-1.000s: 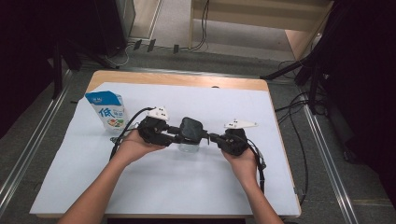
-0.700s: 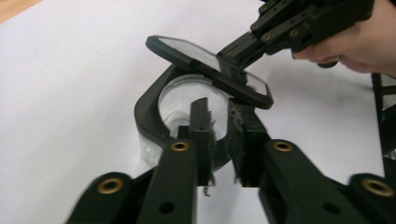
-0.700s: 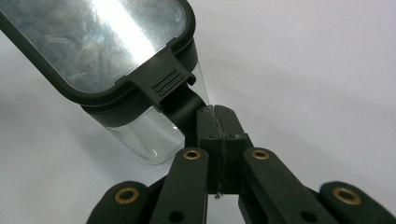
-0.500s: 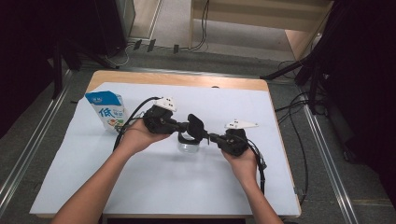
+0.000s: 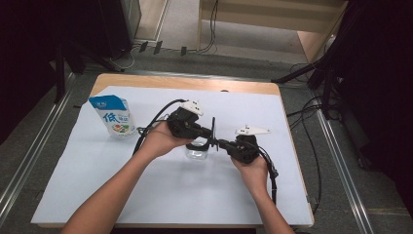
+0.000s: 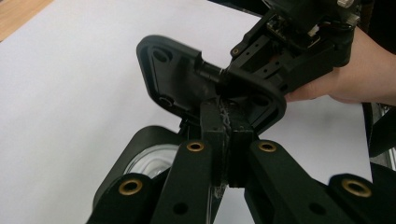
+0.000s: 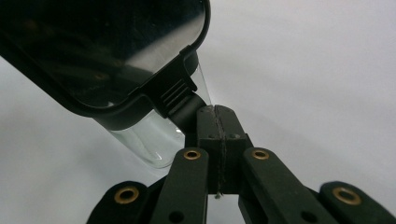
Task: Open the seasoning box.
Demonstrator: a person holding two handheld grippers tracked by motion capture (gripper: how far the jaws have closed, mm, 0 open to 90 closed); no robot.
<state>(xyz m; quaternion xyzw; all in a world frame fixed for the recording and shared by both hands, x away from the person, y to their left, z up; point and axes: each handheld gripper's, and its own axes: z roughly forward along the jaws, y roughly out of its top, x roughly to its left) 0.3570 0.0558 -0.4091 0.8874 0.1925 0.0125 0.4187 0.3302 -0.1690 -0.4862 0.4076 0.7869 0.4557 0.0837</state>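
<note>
Swung up on edge since a second ago and pinched between left gripper (image 6: 226,116) and right gripper (image 7: 217,122), black lid (image 6: 173,79), leaving clear cup (image 5: 197,153) mid-table seemingly open.

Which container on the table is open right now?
The clear jar at mid-table: its black lid is tilted up off the rim. The blue-and-white carton at the far left stands with its top folded shut.

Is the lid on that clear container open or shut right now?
Open. The black lid stands on edge above the clear container, whose black-rimmed mouth shows uncovered in the left gripper view. Both tools pinch the lid.
</note>
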